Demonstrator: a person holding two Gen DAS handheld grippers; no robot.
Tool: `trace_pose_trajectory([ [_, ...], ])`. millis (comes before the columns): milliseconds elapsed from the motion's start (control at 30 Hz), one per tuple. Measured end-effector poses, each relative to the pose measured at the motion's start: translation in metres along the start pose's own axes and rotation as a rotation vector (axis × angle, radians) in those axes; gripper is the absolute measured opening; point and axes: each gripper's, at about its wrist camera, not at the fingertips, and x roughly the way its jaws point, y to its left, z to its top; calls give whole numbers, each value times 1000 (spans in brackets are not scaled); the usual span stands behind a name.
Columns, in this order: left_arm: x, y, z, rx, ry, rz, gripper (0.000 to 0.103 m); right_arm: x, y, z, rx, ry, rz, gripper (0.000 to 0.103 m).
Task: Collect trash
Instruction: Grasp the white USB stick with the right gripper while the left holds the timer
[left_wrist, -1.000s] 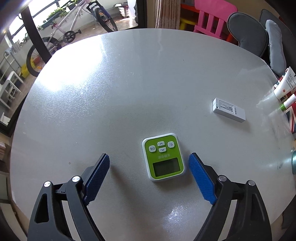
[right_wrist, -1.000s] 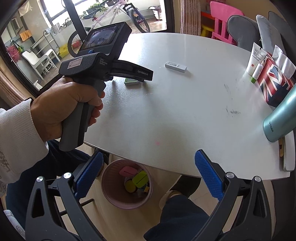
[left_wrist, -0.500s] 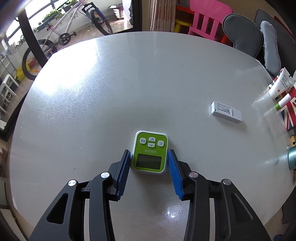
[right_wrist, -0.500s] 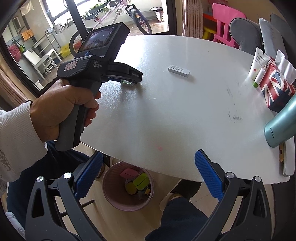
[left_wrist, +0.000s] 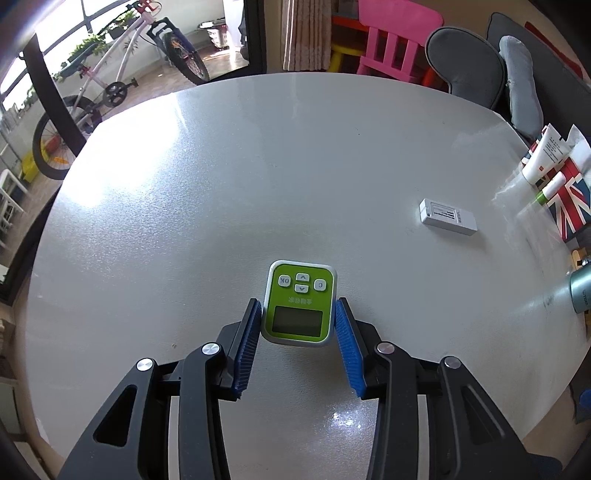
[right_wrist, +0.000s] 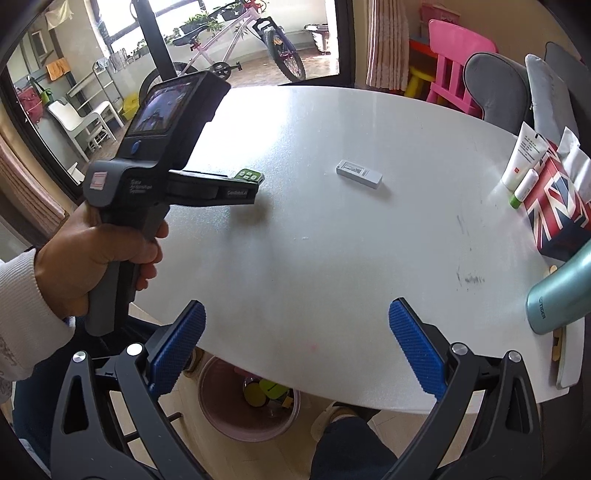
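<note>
Green timer (left_wrist: 298, 307), white-edged, on the white round table (left_wrist: 258, 177), clamped at its two sides between the blue pads of the left gripper (left_wrist: 298, 332); buttons read "OK", "C" and two arrows, seen upside down, with small print above a blank screen too fine to read. Left gripper body carries a red label and pale lettering, not legible in the right wrist view. Right gripper (right_wrist: 297, 347): fingers wide apart, nothing between them, at the near table edge. White box (left_wrist: 447, 217), printed label unreadable, lies well apart to the right. Teal flask (right_wrist: 561, 291) marked "TIGER", cut off at frame edge. Pink bin (right_wrist: 247, 398) under table, partly hidden, holds yellow-green items.
</note>
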Motion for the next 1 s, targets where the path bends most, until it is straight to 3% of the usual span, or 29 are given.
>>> trace_pose_trajectory([
  [433, -27, 17, 0, 49, -48, -22, 40, 51, -31, 65, -64, 10, -31, 98],
  [867, -24, 23, 2, 53, -51, -44, 40, 107, -51, 108, -160, 40, -47, 97],
  [1000, -21, 24, 3, 51, -49, -47, 40, 122, -53, 116, -206, 54, -49, 90],
])
